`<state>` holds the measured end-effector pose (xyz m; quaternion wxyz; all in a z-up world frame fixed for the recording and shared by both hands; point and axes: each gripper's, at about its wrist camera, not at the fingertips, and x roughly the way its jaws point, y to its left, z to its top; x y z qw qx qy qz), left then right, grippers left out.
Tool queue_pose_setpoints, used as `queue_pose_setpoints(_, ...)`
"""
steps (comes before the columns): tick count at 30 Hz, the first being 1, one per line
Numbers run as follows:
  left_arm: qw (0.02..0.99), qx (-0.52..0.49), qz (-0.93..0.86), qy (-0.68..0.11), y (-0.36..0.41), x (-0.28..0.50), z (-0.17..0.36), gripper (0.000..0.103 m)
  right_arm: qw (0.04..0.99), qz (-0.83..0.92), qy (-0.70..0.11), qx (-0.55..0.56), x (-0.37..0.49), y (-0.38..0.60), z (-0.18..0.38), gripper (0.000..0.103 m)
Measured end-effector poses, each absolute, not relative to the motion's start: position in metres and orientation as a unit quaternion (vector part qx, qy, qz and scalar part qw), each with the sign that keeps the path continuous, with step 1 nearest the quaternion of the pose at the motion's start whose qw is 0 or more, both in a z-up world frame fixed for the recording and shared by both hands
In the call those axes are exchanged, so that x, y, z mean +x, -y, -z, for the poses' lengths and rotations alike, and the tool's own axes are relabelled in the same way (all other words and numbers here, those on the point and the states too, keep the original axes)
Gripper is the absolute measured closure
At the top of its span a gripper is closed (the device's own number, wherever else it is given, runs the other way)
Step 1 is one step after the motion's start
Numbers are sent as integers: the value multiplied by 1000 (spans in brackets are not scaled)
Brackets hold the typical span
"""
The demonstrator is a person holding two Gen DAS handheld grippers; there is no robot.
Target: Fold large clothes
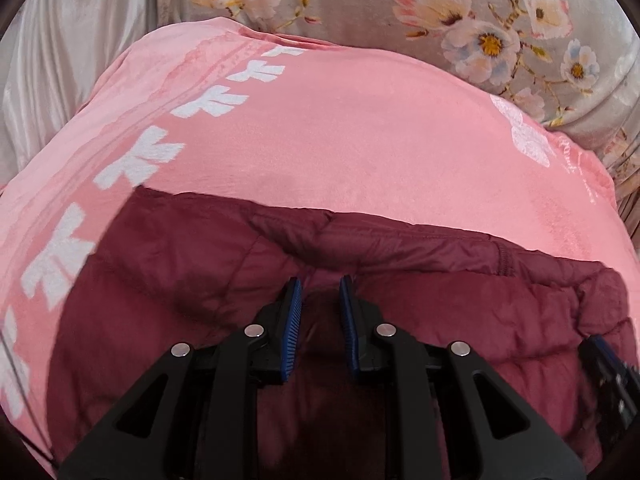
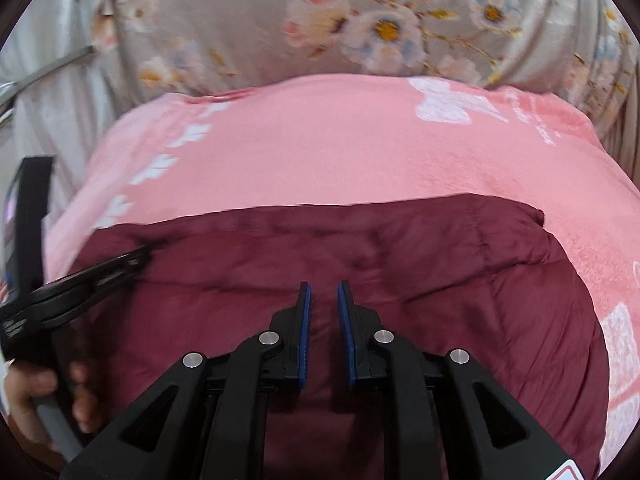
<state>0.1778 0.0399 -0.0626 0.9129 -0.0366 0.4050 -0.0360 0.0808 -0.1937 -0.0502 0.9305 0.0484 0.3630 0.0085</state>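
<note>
A maroon quilted jacket (image 1: 440, 300) lies folded on a pink blanket (image 1: 340, 128) with white prints. My left gripper (image 1: 321, 284) hovers over the jacket near its far folded edge, jaws slightly apart with nothing between them. In the right wrist view the jacket (image 2: 440, 272) fills the foreground. My right gripper (image 2: 322, 288) is over its middle, jaws slightly apart and empty. The left gripper (image 2: 132, 260) shows at the left, tips on the jacket's left part, with the hand holding it below.
The pink blanket (image 2: 340, 152) covers a bed. A grey floral quilt (image 1: 480, 12) lies behind it, also seen in the right wrist view (image 2: 320, 20). Pale satin fabric (image 1: 60, 60) is at the far left. The right gripper's edge (image 1: 612, 376) shows at the right.
</note>
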Motion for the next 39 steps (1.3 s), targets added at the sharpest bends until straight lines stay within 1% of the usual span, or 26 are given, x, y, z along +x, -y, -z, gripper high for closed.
queue_pose_setpoints(2,914,-48,40,-401,-51,163,52,84,934,-36,-355,29,65,169,42,87)
queue_pose_setpoints(5,916,-52,15,-397,-68,149,49,84,928,-64,-366,10,60,142,47,87)
queue_pose_setpoints(9,913,-54,1,-404,-86,146,62,84,916,-62,-396,17,67,132,72,87)
queue_pose_setpoints(17,925,-14,-6,-380,-78,144,79,84,919,-40,-392,-8,67,120,86,89)
queue_pose_setpoints(22,920,-69,11,-386,-110,131,57,83,919,-38,-391,31,51,126,69,89)
queue_pose_setpoints(24,923,-87,1,-376,-136,120,44,67,921,-36,-386,30,40,124,64,89)
queue_pose_setpoints(25,924,-94,-10,-371,-151,114,40,51,921,-38,-387,31,36,122,63,89)
queue_pose_setpoints(26,923,-101,-25,-370,-169,108,38,44,919,-42,-390,34,30,120,63,89)
queue_pose_setpoints(30,899,-134,-30,-415,-209,106,59,43,918,-36,-393,25,20,110,68,89)
queue_pose_setpoints(34,884,-169,-8,-435,-213,107,77,34,921,-23,-390,-9,19,101,74,89)
queue_pose_setpoints(36,881,-168,0,-442,-209,112,84,28,920,-20,-390,-14,19,101,77,89)
queue_pose_setpoints(37,882,-162,-2,-442,-206,115,86,24,920,-20,-390,-14,19,102,77,89)
queue_pose_setpoints(39,886,-152,-4,-439,-202,117,87,22,921,-19,-390,-16,20,102,79,89)
